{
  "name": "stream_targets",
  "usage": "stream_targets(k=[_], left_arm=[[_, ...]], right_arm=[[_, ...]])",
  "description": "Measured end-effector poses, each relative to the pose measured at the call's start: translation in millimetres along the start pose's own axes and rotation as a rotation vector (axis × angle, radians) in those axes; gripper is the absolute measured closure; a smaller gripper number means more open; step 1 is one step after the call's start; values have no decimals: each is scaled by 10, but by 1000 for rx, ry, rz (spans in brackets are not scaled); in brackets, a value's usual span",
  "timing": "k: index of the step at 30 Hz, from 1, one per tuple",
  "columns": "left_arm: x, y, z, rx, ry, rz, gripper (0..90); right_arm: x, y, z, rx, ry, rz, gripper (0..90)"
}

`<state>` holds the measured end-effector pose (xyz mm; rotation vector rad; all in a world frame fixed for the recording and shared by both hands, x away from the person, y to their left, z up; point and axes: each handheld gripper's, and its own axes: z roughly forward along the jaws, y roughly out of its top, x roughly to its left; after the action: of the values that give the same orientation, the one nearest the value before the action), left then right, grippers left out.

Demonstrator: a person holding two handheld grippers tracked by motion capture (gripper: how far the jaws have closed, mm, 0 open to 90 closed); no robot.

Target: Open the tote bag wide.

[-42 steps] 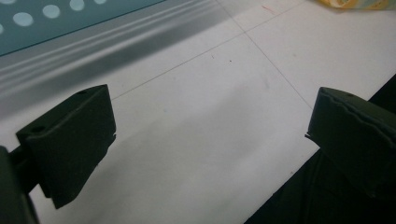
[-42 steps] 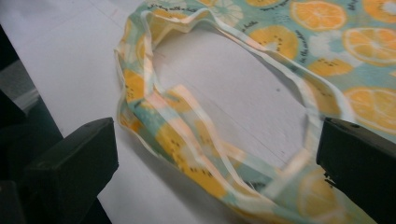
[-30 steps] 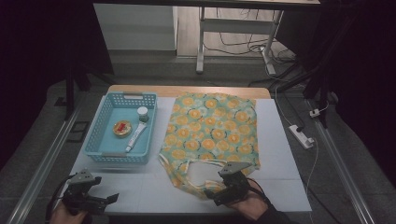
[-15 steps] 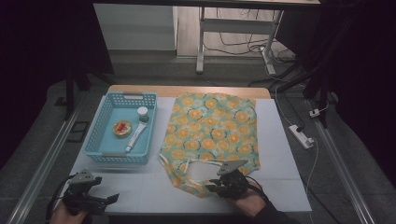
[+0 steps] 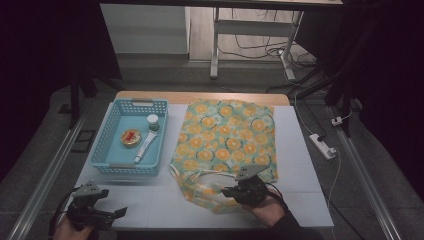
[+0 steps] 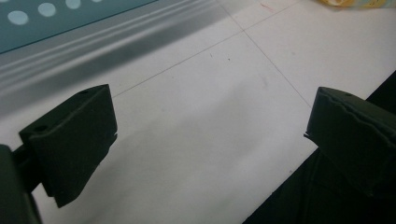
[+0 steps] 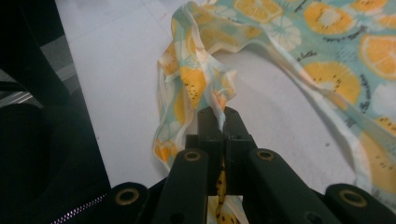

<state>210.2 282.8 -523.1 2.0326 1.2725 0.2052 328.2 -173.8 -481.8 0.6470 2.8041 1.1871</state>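
Right hand-held gripper (image 7: 218, 116) has slid left along the fabric bag (image 5: 225, 135), now clamping its handle; left hand-held gripper (image 6: 210, 126) waits open.

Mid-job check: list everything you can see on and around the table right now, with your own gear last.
table: one, white top, centre
basket: one, light blue, left side of table
small jar: one, pale green lid, far end of basket
tube: one, white, in basket, lying near the jar
round dish: one, yellow with red inside, in basket left of tube
cloth bag: one, teal with orange slices, flat beside basket; its handle is pinched by the right tongs
power strip: one, white, floor right of table
left tongs: black, open, over bare near-left table
right tongs: black, shut on the bag handle
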Motion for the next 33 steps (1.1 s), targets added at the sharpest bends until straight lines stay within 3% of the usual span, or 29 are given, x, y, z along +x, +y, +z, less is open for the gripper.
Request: stream_targets(k=[5, 11, 33], left_arm=[[10, -3, -6, -6, -7, -8, 20], [13, -4, -7, -8, -9, -11, 20], [23, -6, -10, -8, -11, -15, 21]], right_arm=[[-66, 99, -57, -35, -8, -9, 884], [-165, 229, -78, -54, -23, -55, 887], [-620, 756, -18, -99, -135, -36, 886]])
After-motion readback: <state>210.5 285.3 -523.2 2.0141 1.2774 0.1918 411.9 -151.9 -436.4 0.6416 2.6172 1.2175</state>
